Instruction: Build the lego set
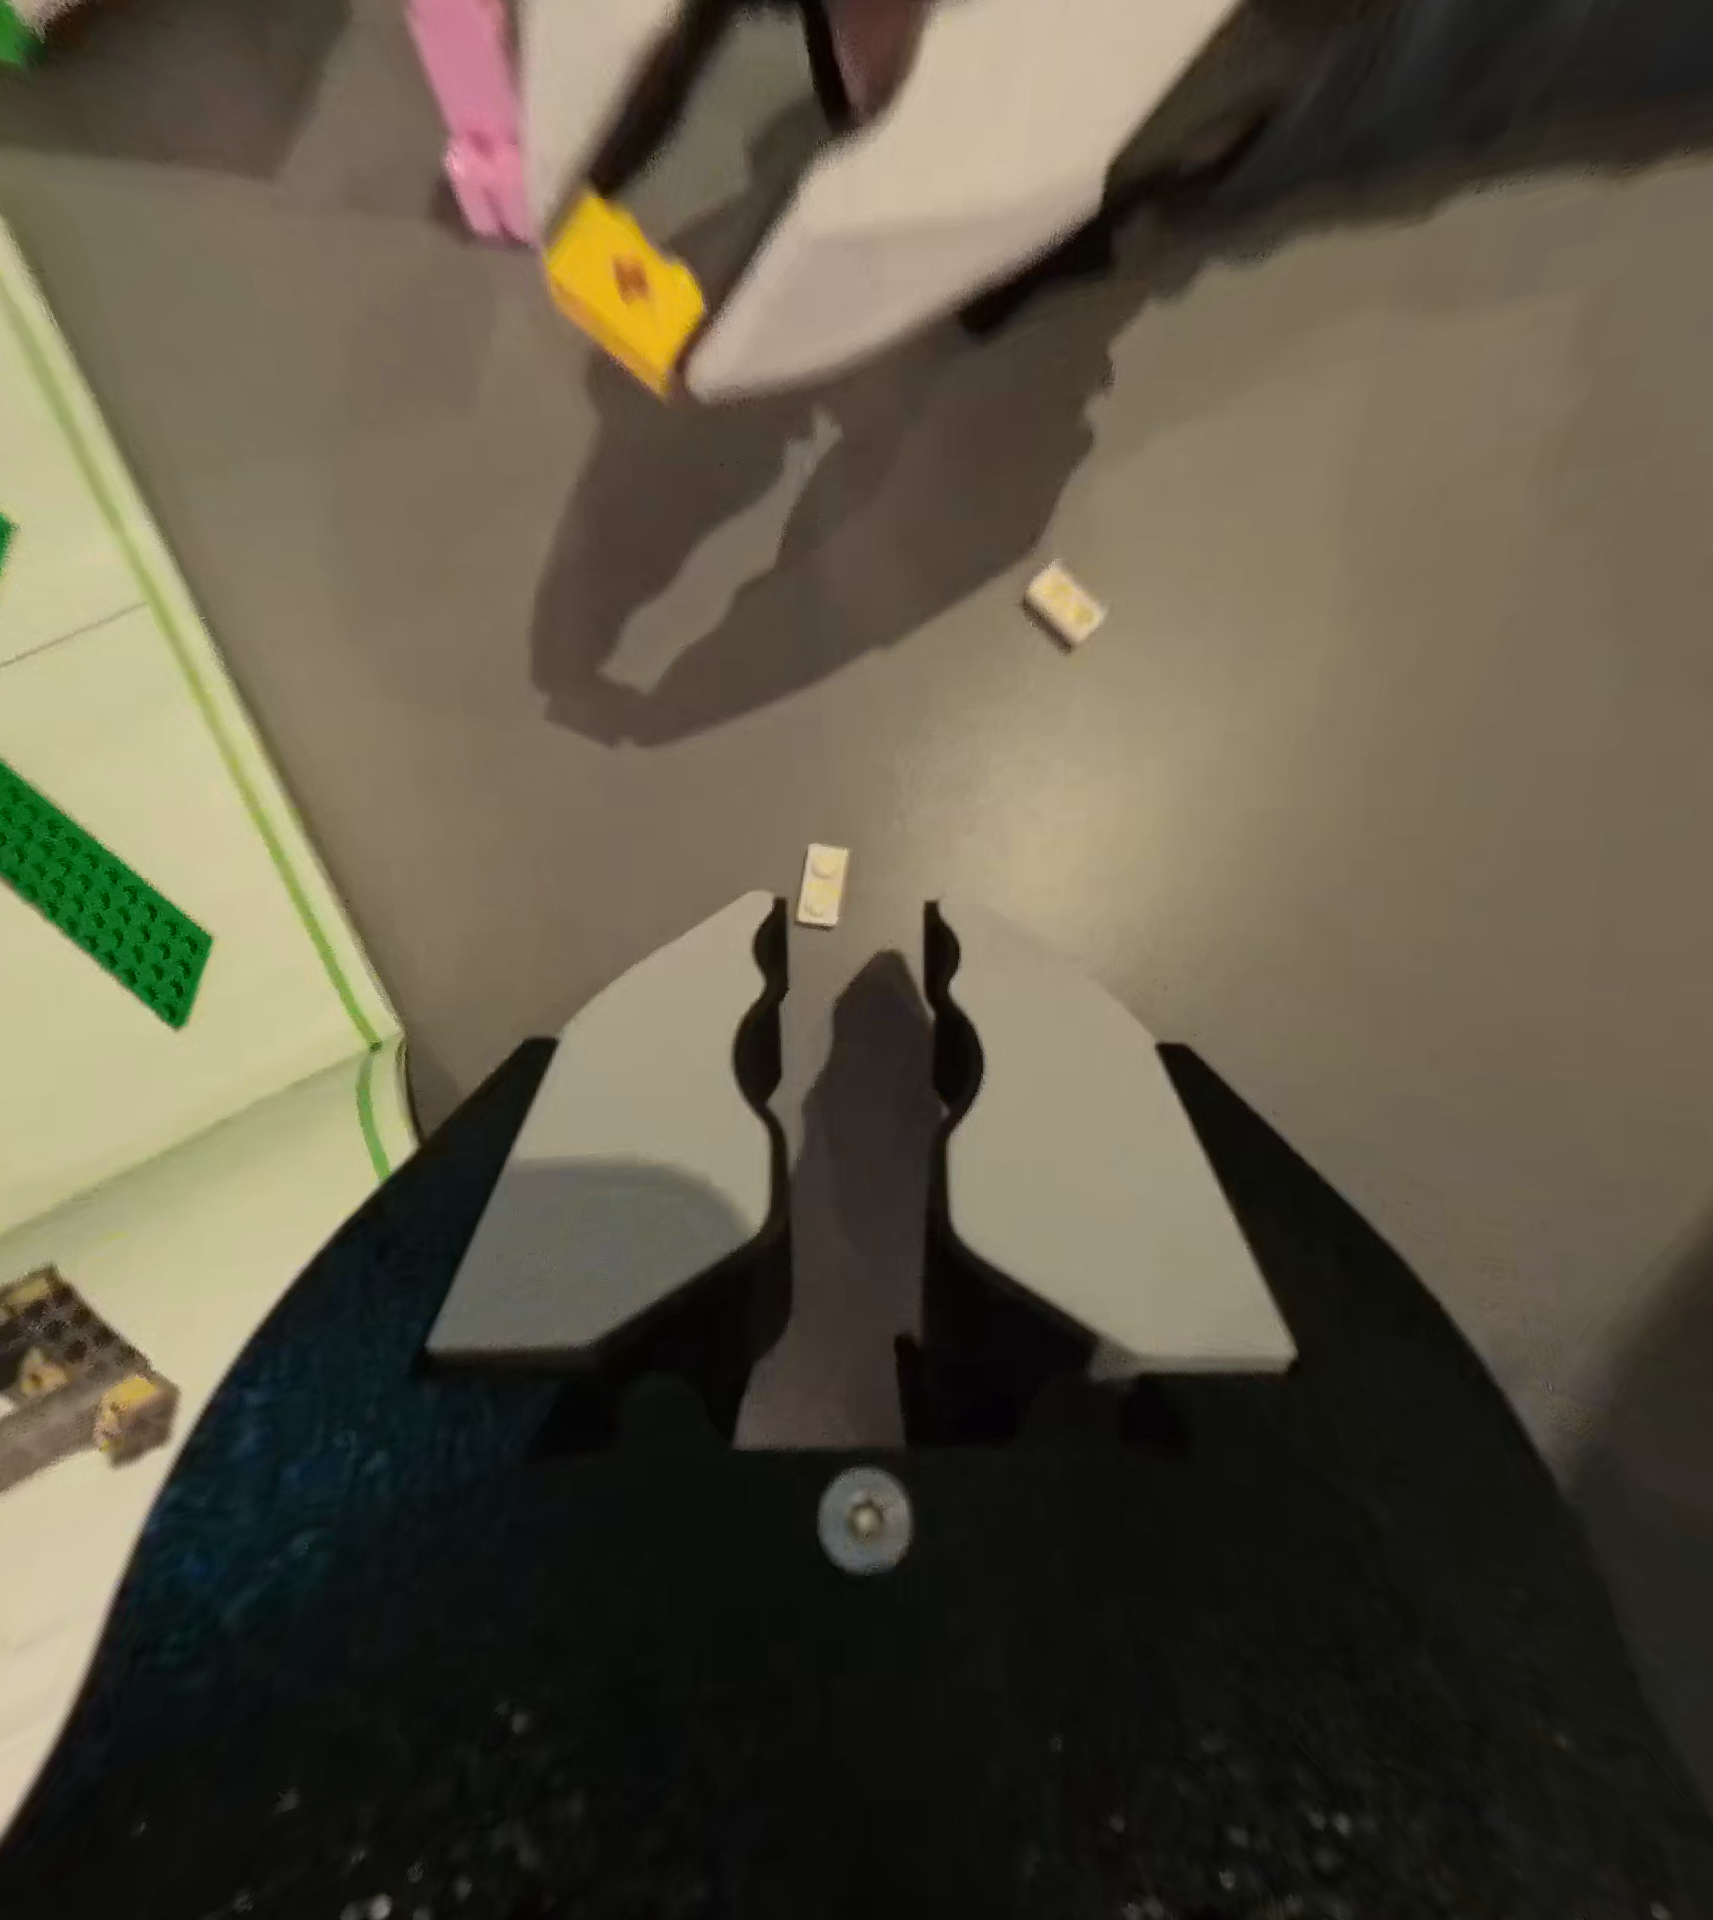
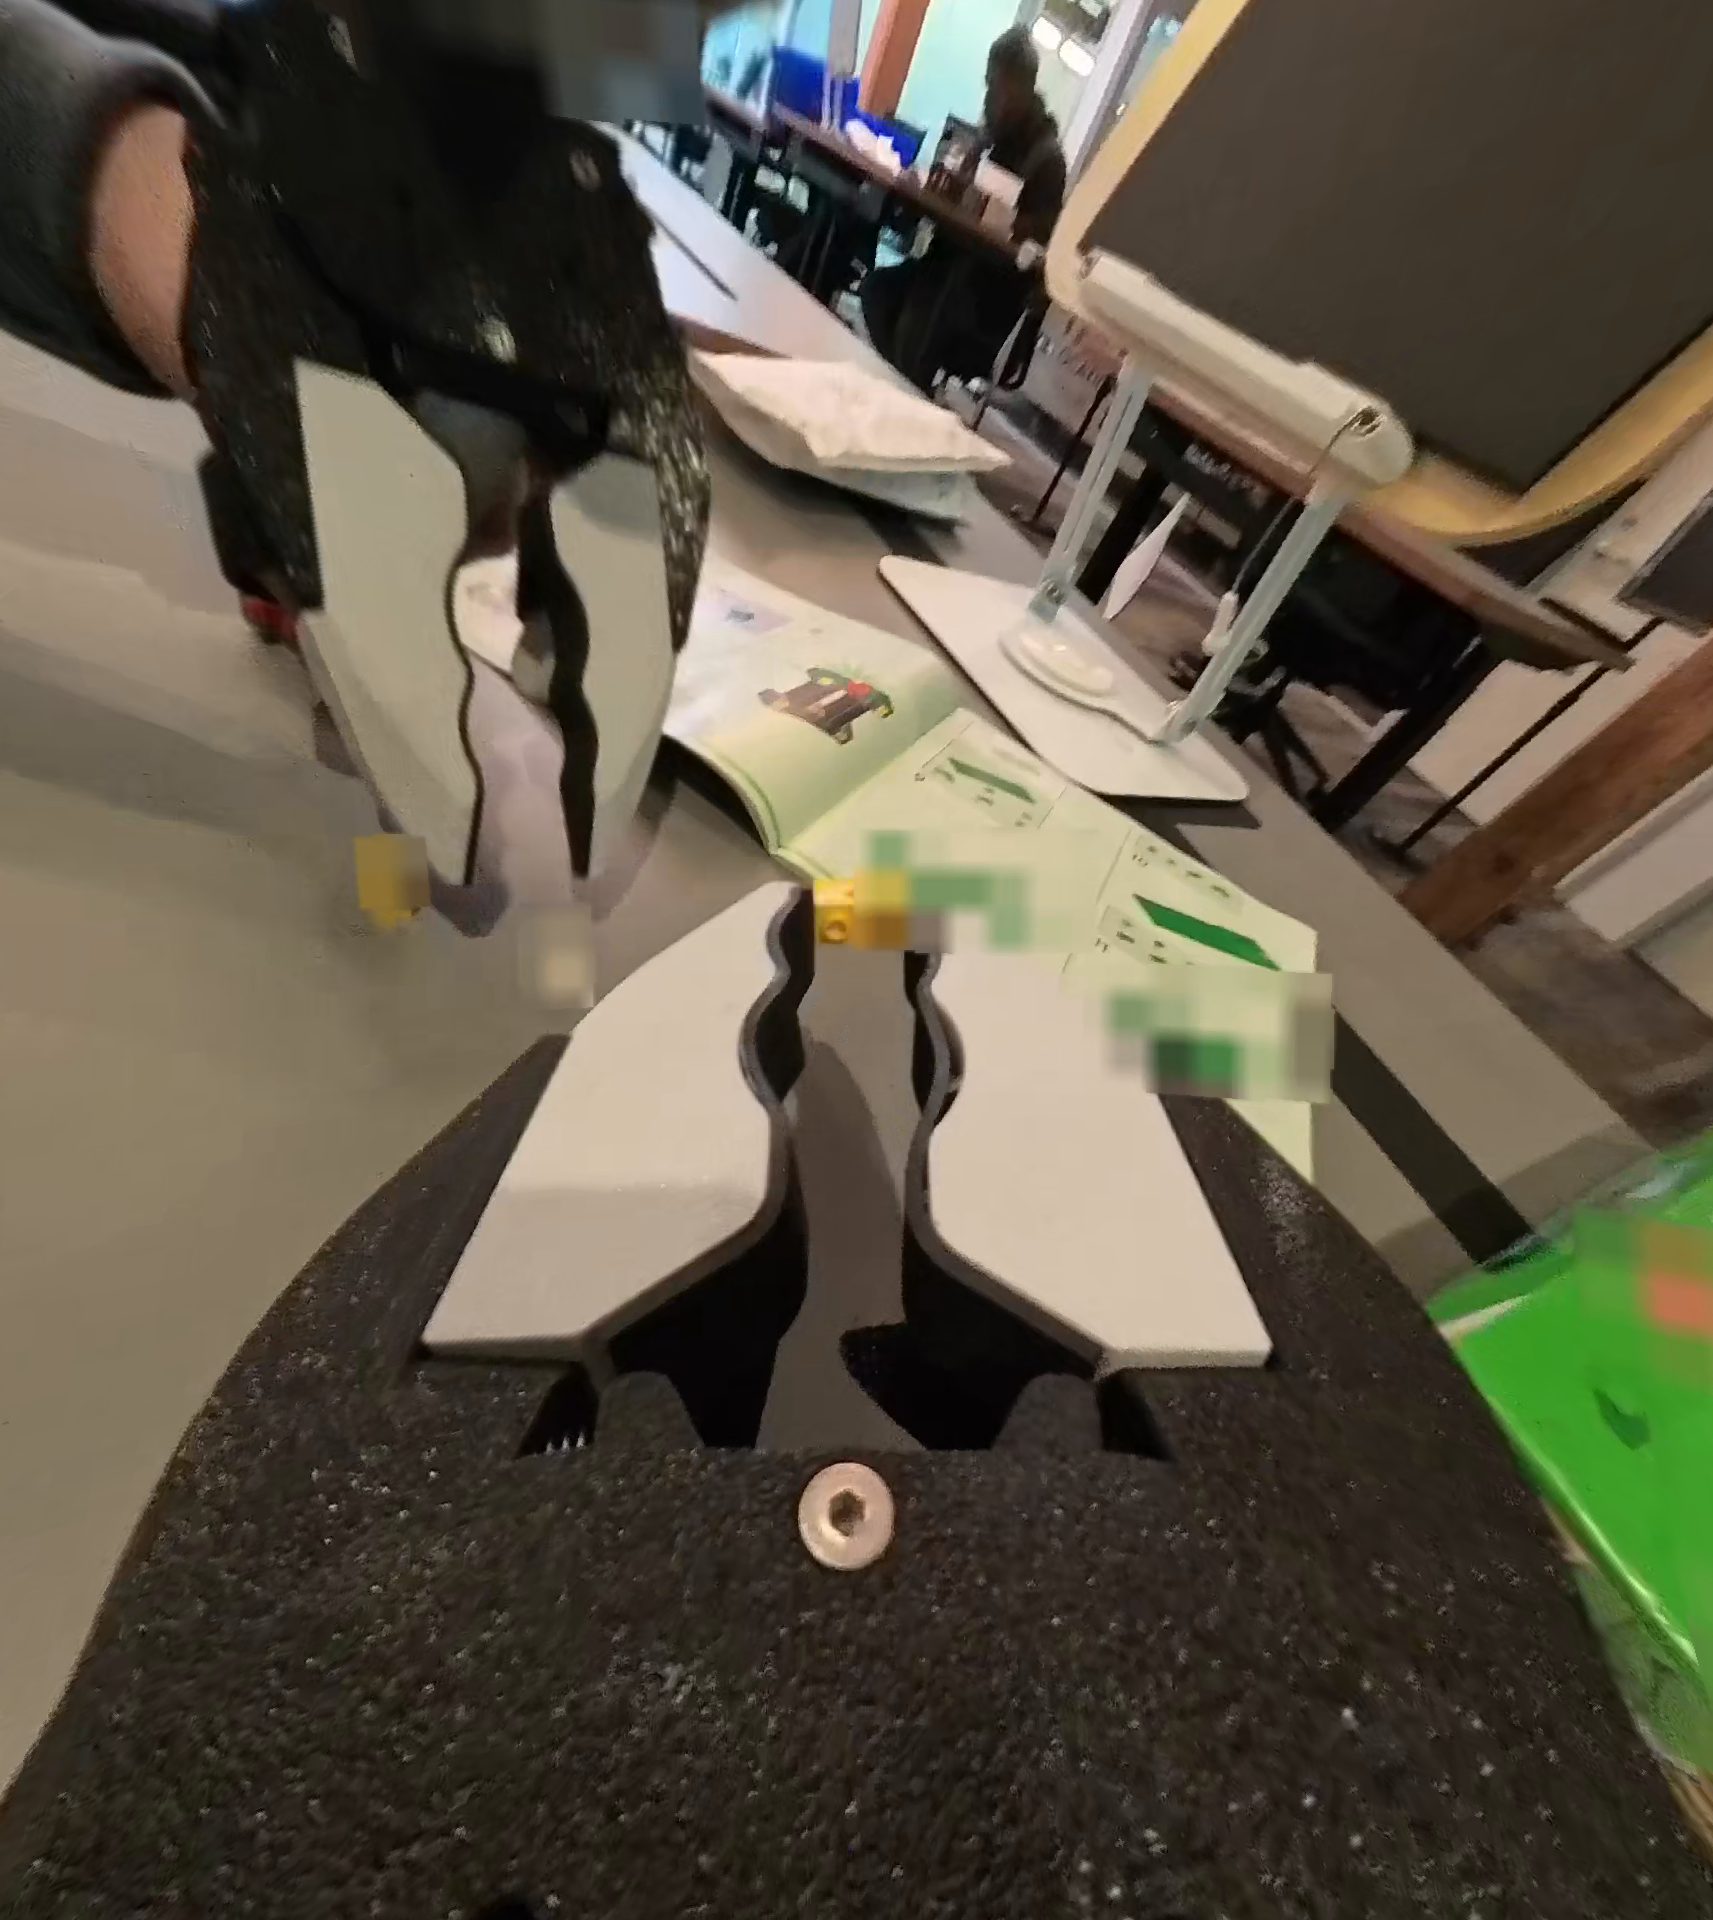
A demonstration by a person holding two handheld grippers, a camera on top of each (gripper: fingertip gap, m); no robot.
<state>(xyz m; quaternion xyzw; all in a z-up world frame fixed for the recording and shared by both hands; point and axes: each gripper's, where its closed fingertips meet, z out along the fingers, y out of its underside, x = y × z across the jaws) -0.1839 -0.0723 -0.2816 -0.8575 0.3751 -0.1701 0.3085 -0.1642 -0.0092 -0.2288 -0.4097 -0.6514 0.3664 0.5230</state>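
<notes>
Yellow brick | gripped by right claw | left claw released, empty

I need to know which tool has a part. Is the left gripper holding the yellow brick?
No: the left gripper is empty, while the right gripper grips the yellow brick.

We see a small yellow brick held aloft between gripper fingertips, tilted. Two white two-stud plates lie flat, well apart, on the grey table.
</notes>
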